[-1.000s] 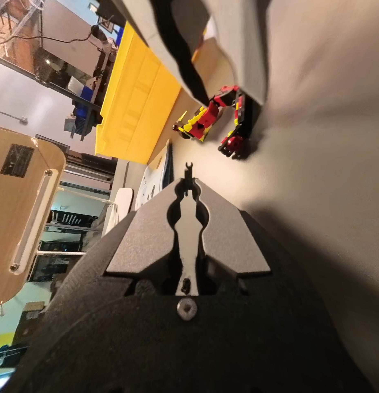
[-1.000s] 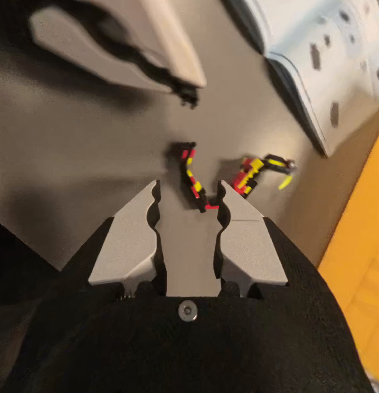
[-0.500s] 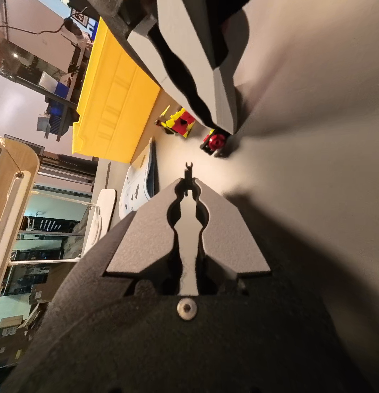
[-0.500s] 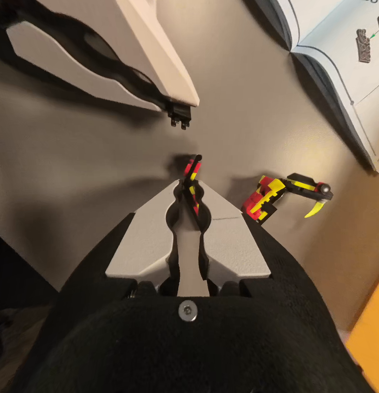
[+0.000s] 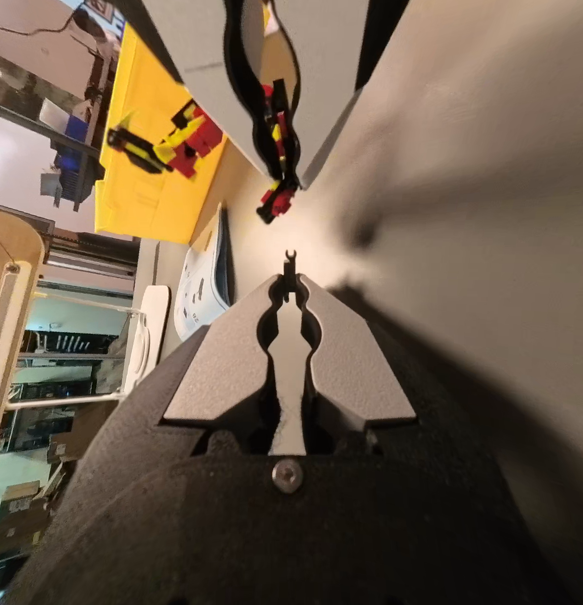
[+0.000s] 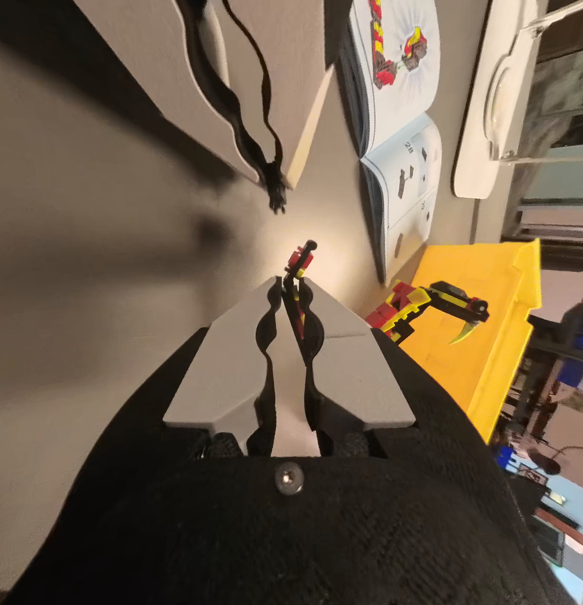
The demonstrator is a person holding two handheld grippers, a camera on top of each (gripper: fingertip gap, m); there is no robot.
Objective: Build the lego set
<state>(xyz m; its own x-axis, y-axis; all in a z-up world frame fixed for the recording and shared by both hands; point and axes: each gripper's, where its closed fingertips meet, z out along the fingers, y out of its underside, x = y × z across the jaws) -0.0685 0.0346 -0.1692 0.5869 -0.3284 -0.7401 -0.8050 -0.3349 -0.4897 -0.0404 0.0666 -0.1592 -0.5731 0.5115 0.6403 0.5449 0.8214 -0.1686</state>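
My left gripper (image 5: 289,278) is shut on a small black clip piece (image 5: 290,262) that sticks out past its tips. My right gripper (image 6: 290,279) is shut on a thin red, yellow and black lego strip (image 6: 300,262), lifted off the table. The two grippers face each other tip to tip with a short gap. In the left wrist view the right gripper (image 5: 285,183) comes in from above with the strip (image 5: 277,196). In the right wrist view the left gripper (image 6: 273,183) shows at the top with the clip (image 6: 277,199). A second red, yellow and black lego arm with a claw (image 6: 427,304) (image 5: 172,147) lies on the table.
An open instruction booklet (image 6: 401,131) (image 5: 201,288) lies on the table beyond the lego arm. A yellow bin (image 6: 479,327) (image 5: 146,163) stands at the table's edge. A white stand with clear plastic (image 6: 499,98) is farther out. Shelves and room clutter lie beyond. There is about 5 centimetres between the tips of the two grippers.
My right gripper has shut on the lego strip and lifted it off the table, turning upward. The left gripper still holds the clip, and the two tips now face each other.
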